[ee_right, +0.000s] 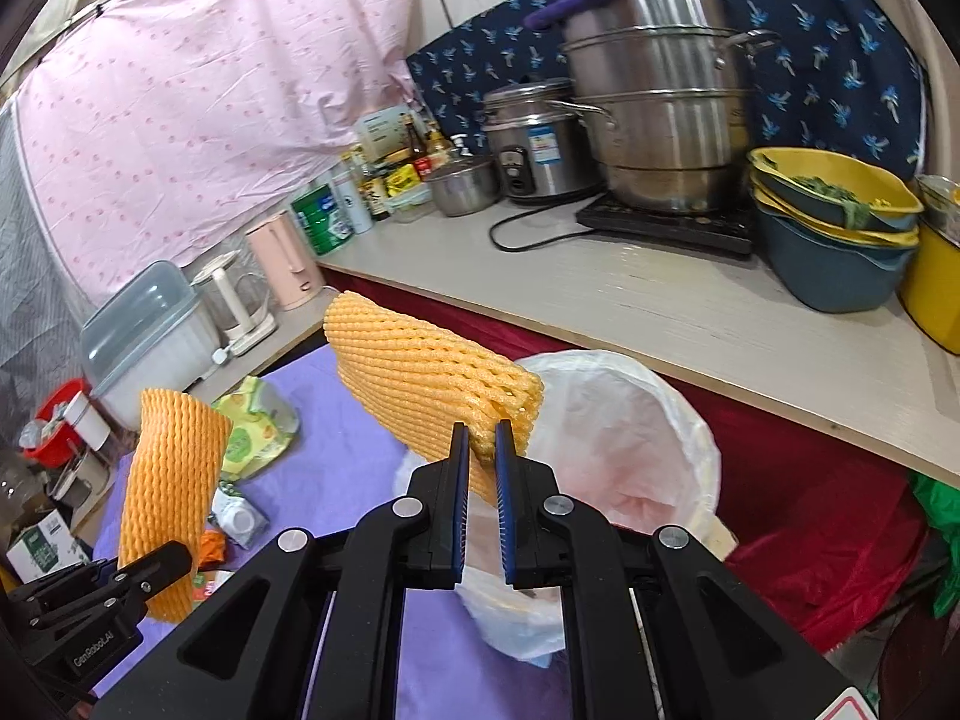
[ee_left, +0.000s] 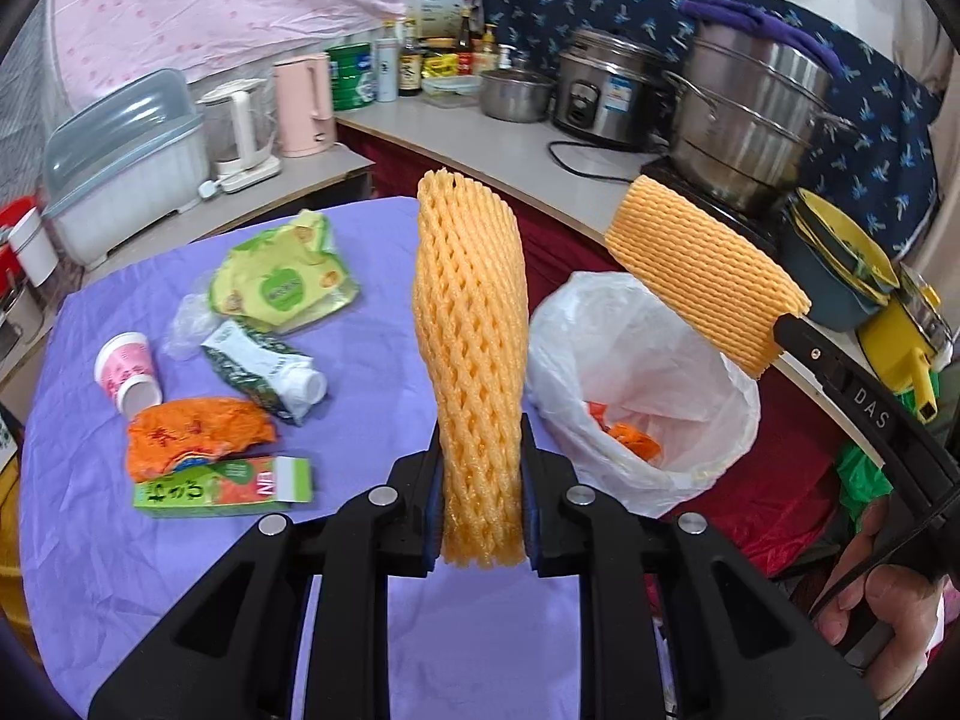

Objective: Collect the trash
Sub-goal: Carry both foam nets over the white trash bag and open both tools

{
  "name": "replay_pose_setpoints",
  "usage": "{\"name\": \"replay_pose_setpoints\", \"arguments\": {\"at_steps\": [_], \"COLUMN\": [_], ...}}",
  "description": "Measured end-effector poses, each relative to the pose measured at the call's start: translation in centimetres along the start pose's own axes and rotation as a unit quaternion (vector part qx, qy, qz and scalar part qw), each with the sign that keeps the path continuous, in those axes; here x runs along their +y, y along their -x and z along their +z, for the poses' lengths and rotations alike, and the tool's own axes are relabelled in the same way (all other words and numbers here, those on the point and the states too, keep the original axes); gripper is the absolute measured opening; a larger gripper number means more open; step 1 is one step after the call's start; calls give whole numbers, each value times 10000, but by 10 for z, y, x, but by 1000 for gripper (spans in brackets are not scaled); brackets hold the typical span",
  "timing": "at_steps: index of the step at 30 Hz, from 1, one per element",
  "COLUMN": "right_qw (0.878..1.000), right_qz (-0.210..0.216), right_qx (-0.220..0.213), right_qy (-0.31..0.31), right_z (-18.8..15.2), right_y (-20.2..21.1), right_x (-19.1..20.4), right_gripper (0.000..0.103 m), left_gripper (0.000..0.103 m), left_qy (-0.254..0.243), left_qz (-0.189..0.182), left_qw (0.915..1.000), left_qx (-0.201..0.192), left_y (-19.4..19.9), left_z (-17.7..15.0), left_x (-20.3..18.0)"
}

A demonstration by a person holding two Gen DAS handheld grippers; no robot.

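My left gripper [ee_left: 479,468] is shut on an orange foam fruit net [ee_left: 471,360], held upright above the purple table [ee_left: 372,252]; this net also shows in the right wrist view [ee_right: 171,498]. My right gripper [ee_right: 480,450] is shut on a second orange foam net [ee_right: 420,384], held over the white-lined trash bin [ee_right: 630,438]. That net [ee_left: 702,276] and bin [ee_left: 636,384] also show in the left wrist view. Trash on the table: a green wrapper [ee_left: 279,282], a pink cup [ee_left: 129,372], a crushed green-white carton [ee_left: 264,372], an orange bag [ee_left: 198,435], a green box [ee_left: 225,486].
A counter [ee_right: 660,300] runs behind the bin with a steel steamer pot [ee_right: 660,96], rice cooker [ee_right: 534,144], stacked yellow and blue basins [ee_right: 834,228], bottles and kettles. A dish box [ee_left: 126,162] stands at the left. Red cloth hangs below the counter.
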State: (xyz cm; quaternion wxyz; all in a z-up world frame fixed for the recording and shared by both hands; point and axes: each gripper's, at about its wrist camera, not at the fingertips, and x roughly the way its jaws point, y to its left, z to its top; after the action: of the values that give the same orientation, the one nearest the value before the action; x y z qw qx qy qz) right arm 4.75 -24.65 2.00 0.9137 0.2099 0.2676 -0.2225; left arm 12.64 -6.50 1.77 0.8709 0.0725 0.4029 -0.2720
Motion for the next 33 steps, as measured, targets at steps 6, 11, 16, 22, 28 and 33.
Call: {"name": "replay_pose_setpoints", "arguments": {"at_steps": [6, 11, 16, 22, 28, 33], "right_qw": [9996, 9985, 9970, 9953, 9936, 9942], "right_qz": [-241, -472, -656, -825, -954, -874], "right_qx": [76, 132, 203, 259, 368, 372], "right_qy": [-143, -259, -359, -436, -479, -500], "right_z": [-6, -10, -12, -14, -18, -19], "right_y": [-4, -7, -12, -19, -28, -33], "right_x": [-31, -55, -74, -87, -93, -90], "right_gripper": [9, 9, 9, 9, 14, 19], "left_gripper": [19, 20, 20, 21, 29, 52], "left_qy": [-421, -781, -1022, -1146, -1196, -1061], "left_qz": [-185, -339, -408, -435, -392, -283], "left_qw": [9989, 9961, 9931, 9908, 9895, 9913], "left_qx": [105, 226, 392, 574, 717, 723], "left_y": [-22, -40, -61, -81, -99, -106], "left_z": [3, 4, 3, 3, 3, 6], "left_x": [-44, -79, -108, -122, -126, -120]}}
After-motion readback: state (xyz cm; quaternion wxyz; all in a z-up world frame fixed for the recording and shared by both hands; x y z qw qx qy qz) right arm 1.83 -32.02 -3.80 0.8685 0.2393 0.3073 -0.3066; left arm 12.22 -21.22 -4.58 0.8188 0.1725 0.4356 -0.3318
